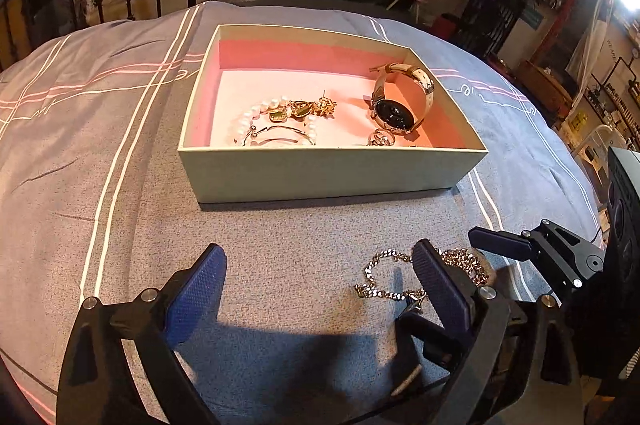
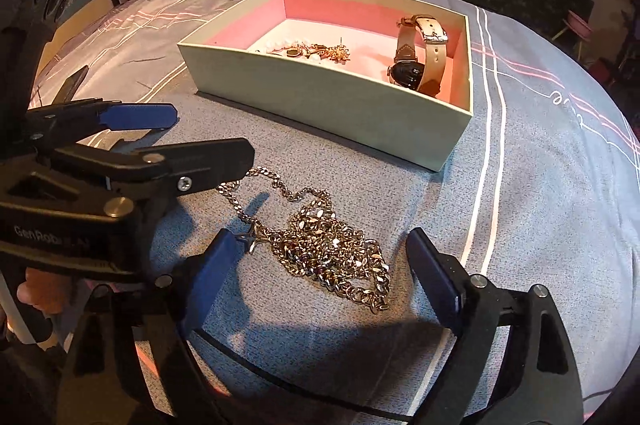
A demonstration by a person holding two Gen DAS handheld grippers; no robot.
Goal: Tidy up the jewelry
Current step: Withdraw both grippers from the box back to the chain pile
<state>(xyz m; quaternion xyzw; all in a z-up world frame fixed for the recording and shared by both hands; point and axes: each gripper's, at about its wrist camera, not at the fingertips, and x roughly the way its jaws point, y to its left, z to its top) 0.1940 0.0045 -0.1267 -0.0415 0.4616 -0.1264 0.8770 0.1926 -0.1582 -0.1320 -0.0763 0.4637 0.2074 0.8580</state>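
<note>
Gold chain waits on the bed.
Right tongs, spread, should pinch the heap's middle; left tongs gape empty.

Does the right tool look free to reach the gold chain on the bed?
Probably yes: the right tool is open with the gold chain heaped between its fingers; the left tool only borders the chain's edge.

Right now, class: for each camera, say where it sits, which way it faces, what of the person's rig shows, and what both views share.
Left wrist: on the left tool, facing the box across the bed; the right tool's tip shows at right.
Right wrist: on the right tool, over the chain; the left tool crosses at left.
Shared: box, chain, watch.
</note>
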